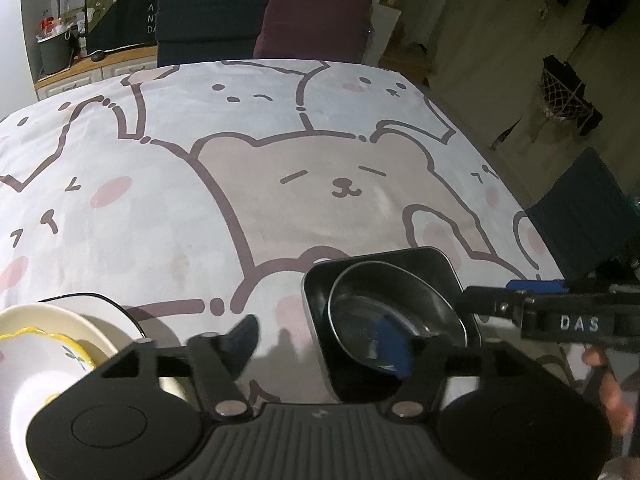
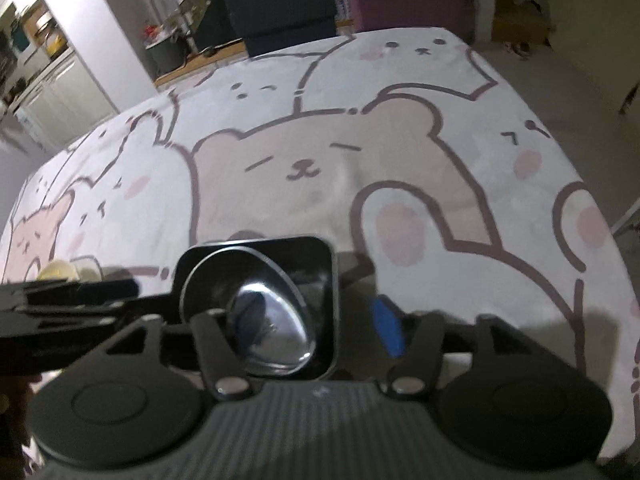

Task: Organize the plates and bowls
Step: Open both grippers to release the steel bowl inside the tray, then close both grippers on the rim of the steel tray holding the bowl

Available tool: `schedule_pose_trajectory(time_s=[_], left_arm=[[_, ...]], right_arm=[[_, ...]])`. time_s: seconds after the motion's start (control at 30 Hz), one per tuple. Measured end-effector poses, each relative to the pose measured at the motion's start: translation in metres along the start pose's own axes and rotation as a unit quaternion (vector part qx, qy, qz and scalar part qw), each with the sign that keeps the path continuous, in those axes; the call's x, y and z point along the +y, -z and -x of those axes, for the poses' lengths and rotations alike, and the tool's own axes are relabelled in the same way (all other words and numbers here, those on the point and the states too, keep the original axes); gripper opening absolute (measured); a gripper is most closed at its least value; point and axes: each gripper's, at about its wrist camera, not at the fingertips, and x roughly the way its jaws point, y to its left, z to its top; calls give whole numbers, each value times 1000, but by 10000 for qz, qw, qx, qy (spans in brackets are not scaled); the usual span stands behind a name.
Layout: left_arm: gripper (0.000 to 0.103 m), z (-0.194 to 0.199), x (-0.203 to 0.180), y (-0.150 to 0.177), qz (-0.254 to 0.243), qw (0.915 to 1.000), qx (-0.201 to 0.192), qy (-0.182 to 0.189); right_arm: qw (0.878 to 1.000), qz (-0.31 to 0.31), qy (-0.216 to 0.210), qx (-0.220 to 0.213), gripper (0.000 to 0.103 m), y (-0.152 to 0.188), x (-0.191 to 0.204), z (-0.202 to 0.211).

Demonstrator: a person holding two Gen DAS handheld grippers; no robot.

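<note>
A round metal bowl [image 1: 394, 312] sits inside a dark square dish [image 1: 436, 264] near the table's front edge. My left gripper [image 1: 320, 344] stands open astride the dish's left wall; its blue-padded finger hangs over the round bowl and the other finger is outside, clear of the wall. In the right wrist view my right gripper [image 2: 300, 328] is open astride the right wall of the square dish [image 2: 320, 252], one finger above the metal bowl [image 2: 264, 312], the blue pad outside. A stack of white plates [image 1: 100, 308] with a yellow-rimmed bowl [image 1: 40, 360] on top lies to the left.
The table wears a cloth printed with bears and rabbits [image 1: 280, 168], its far part bare. Dark and maroon chair backs [image 1: 312, 20] stand at the far edge, another chair [image 1: 580, 216] at the right. A person's hand [image 1: 604, 388] holds the right gripper's handle.
</note>
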Motion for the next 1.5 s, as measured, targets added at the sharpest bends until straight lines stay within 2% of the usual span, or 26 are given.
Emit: schedule_pose_trajectory(time_s=[0.13, 0.2, 0.33, 0.5, 0.57, 0.67, 0.73, 0.77, 0.83, 0.93, 1.13, 1.27, 1.4, 1.5], left_arm=[[87, 1, 2, 0, -29, 10000, 21, 15], [92, 1, 4, 0, -12, 10000, 35, 56], [101, 0, 7, 0, 24, 9999, 77, 126], [101, -2, 11, 0, 159, 9997, 124, 110], [100, -1, 13, -1, 205, 9996, 103, 164], [92, -2, 12, -1, 172, 9996, 138, 188], [77, -6, 10, -1, 136, 9994, 256, 204], [74, -8, 9, 0, 113, 9992, 313, 205], [57, -10, 8, 0, 63, 9991, 386, 190], [46, -14, 7, 1, 15, 9986, 499, 151], [31, -18, 5, 2, -79, 9978, 640, 164], [29, -19, 5, 2, -50, 9978, 631, 216], [19, -21, 3, 3, -100, 9975, 673, 172], [18, -22, 4, 2, -106, 9975, 686, 156]], right_arm=[[9998, -19, 187, 10, 77, -2, -12, -6], [9996, -38, 287, 75, 84, -3, -17, -10], [9993, 27, 357, 71, 84, -4, -22, -16], [9997, 154, 194, 91, 75, -6, -18, -19], [9994, 219, 218, 150, 64, -6, -15, -22], [9992, 244, 220, 247, 48, -7, -13, -24], [9989, 252, 226, 310, 41, -7, -13, -26], [9989, 253, 211, 338, 38, -7, -13, -27], [9990, 244, 135, 360, 32, -7, -13, -27], [9988, 301, 64, 373, 24, -7, -10, -28], [9985, 376, 101, 382, 20, -6, -5, -29], [9983, 397, 133, 403, 20, -7, -5, -29], [9981, 342, 64, 508, 13, -7, -5, -31], [9980, 364, 66, 520, 13, -6, -4, -30]])
